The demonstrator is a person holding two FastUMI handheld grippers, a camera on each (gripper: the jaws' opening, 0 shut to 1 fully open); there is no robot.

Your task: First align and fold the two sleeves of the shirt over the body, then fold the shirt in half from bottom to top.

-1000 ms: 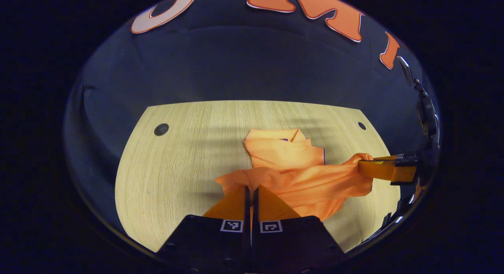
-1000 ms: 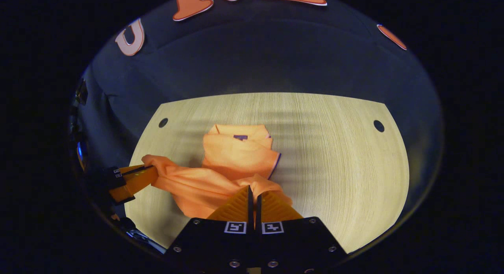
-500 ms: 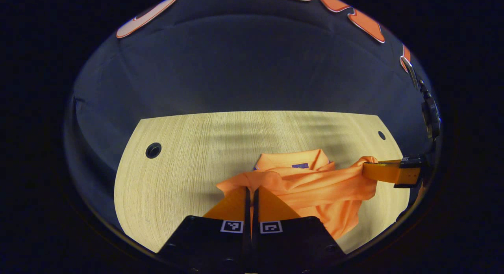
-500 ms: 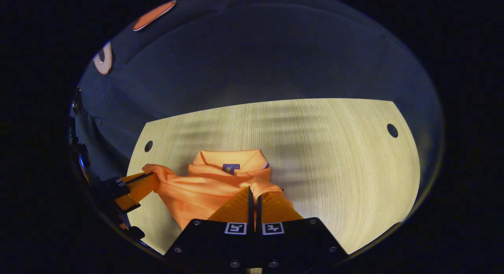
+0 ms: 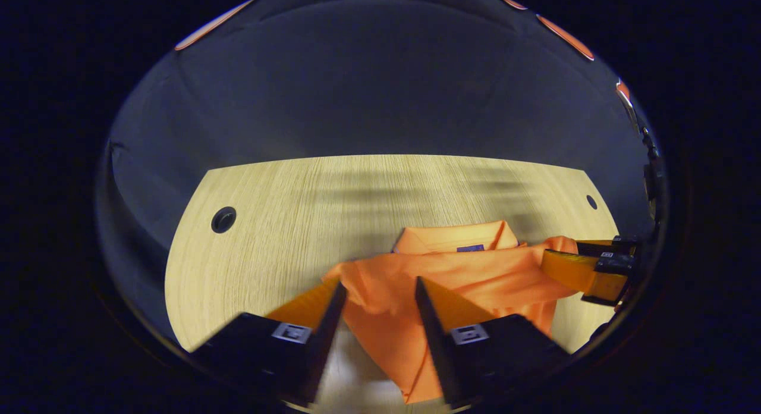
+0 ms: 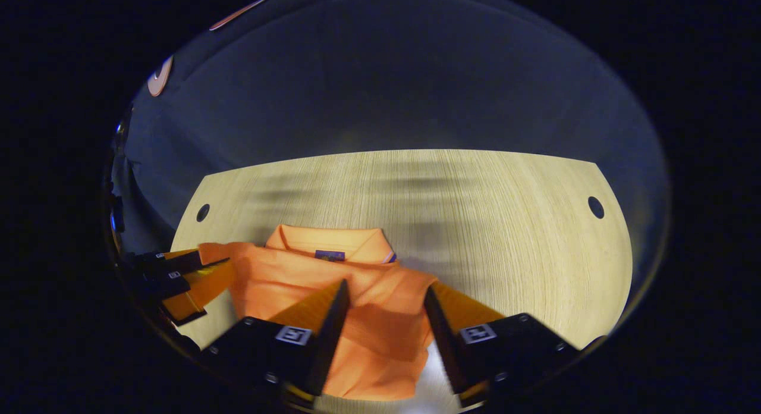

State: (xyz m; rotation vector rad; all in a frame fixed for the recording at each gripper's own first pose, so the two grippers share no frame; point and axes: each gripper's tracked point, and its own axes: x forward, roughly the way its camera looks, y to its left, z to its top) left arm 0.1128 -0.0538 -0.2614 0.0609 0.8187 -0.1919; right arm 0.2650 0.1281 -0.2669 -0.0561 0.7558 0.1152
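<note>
- Orange knit, soft and limp: the shirt (image 6: 333, 283) should drape and slide easily, so I judge it best pinched at hem corners.
- It lies folded, collar toward the table's (image 6: 505, 223) far edge, near the front edge.
- Left gripper (image 5: 376, 295) and right gripper (image 6: 385, 295) stand wide, holding nothing.

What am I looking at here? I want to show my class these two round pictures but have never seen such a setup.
A person holds a two-finger claw in each hand, and a camera rides on each claw. In the left gripper view, the left claw stands open over an orange shirt lying folded on a wooden table. The right gripper view shows the right claw, also open, above the same shirt. Neither claw holds anything; the shirt's collar lies at the far edge.
</note>
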